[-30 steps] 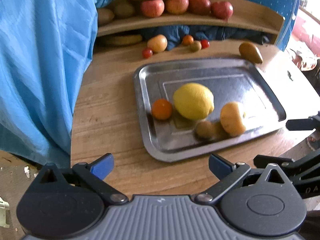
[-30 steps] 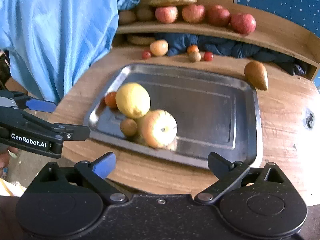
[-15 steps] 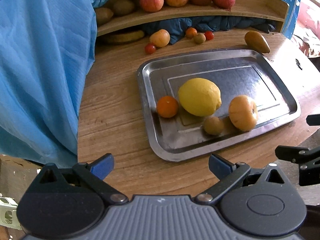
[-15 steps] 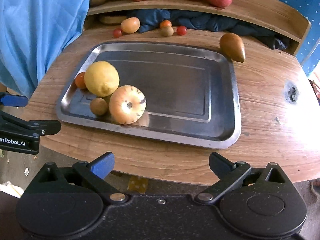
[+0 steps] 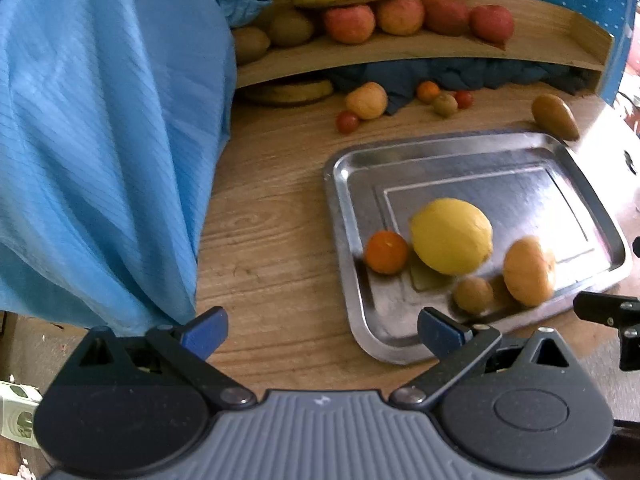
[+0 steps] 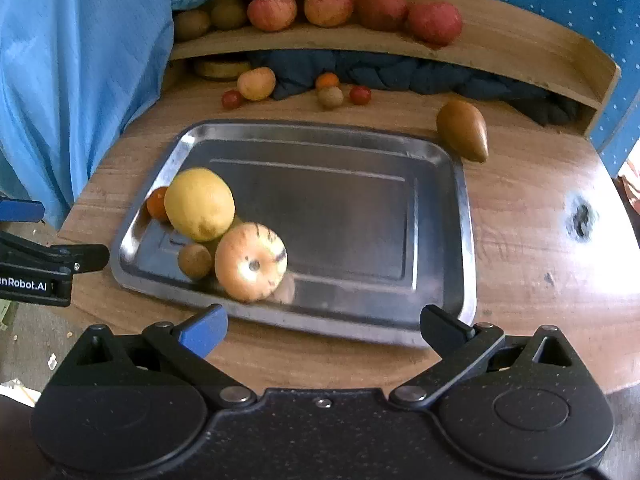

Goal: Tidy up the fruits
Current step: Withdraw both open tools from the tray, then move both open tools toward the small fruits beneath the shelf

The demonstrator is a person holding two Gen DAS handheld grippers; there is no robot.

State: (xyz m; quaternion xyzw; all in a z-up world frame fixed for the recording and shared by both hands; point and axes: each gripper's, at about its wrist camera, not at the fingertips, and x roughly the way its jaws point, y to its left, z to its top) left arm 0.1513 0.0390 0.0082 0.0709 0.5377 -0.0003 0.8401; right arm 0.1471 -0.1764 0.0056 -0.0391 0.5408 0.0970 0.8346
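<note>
Both grippers spread wide, empty. Pear lies at 1 o'clock from right gripper, long axis running 10-to-4; right gripper nearer than left gripper.

Tray sits mid-table; lemon, apple, kiwi & small orange bunch in its near-left corner. Pear lies just behind tray's far-right corner; shelf w/ apples behind.

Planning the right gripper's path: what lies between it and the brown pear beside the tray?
In the right wrist view, the metal tray's bare right half separates right gripper from pear.
</note>
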